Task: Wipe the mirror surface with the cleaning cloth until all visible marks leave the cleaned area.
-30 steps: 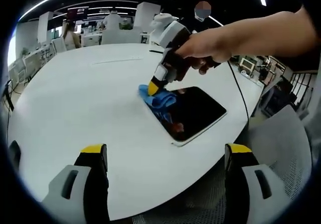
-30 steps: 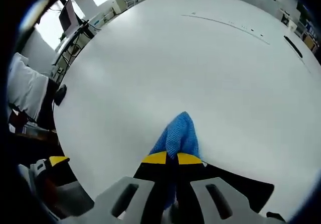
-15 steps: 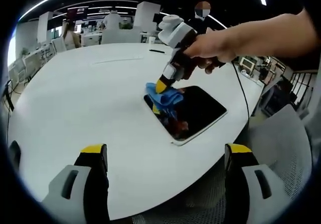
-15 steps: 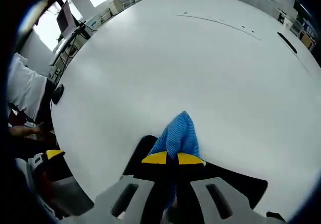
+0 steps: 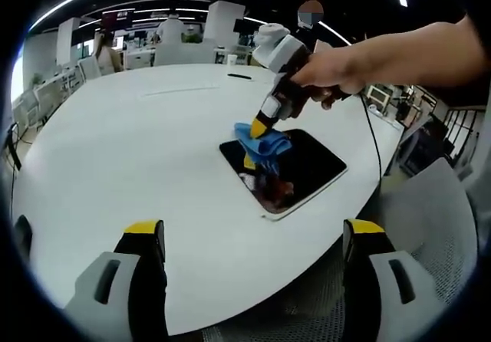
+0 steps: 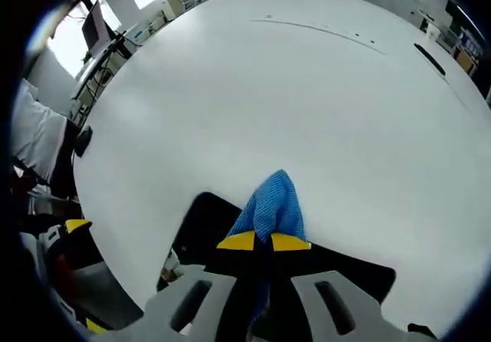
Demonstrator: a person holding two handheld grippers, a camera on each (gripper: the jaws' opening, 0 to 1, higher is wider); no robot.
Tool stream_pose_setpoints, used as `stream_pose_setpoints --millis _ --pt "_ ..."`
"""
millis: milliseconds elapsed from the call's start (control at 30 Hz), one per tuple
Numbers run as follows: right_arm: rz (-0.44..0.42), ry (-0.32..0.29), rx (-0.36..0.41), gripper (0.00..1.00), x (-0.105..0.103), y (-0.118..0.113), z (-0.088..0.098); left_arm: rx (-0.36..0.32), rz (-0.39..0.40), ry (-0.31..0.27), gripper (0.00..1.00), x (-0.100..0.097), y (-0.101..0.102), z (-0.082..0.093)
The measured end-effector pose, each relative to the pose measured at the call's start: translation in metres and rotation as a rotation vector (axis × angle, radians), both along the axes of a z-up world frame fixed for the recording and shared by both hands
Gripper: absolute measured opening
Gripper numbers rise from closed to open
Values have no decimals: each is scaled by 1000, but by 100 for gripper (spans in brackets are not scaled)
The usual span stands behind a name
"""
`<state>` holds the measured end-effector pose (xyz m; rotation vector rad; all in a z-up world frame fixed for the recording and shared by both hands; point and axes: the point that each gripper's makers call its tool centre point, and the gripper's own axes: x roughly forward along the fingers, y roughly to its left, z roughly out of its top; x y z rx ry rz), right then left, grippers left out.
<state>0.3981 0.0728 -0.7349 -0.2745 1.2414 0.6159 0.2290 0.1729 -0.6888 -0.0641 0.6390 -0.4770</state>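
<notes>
Sliding across the dark glass, the right gripper [image 5: 259,129] has carried the blue cleaning cloth [image 5: 262,143] from the mirror's far-left corner toward its middle over the past second, as seen in the left gripper view. A person's hand [image 5: 326,73] holds that tool from the right. The mirror [image 5: 284,169] lies flat on a large white oval table [image 5: 130,150], near its right edge, and the corner the cloth has left now shows bare black. Pale smudges or reflections sit just in front of the cloth; which they are is unclear, so the wiping looks unfinished. The left gripper [image 5: 253,242] hovers low and well apart from the mirror, its jaws spread wide and holding nothing. Desks, chairs and ceiling light strips of an open office lie behind.

Turning to the right gripper view, the right gripper [image 6: 264,241] has its yellow-tipped jaws pressed together, pinching the cleaning cloth [image 6: 272,204], which pokes out ahead. More of the mirror [image 6: 201,227] is uncovered at lower left than half a second ago. White table [image 6: 307,97] stretches beyond.
</notes>
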Motion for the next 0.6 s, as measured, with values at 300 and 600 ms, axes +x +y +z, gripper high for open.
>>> stream_pose_setpoints --millis 300,600 --pt "-20 -13 -7 0 3 -2 -3 3 0 1 95 0 0 1" --pt "-44 -15 -7 0 -14 -4 -2 0 -3 -2 95 0 -1 1"
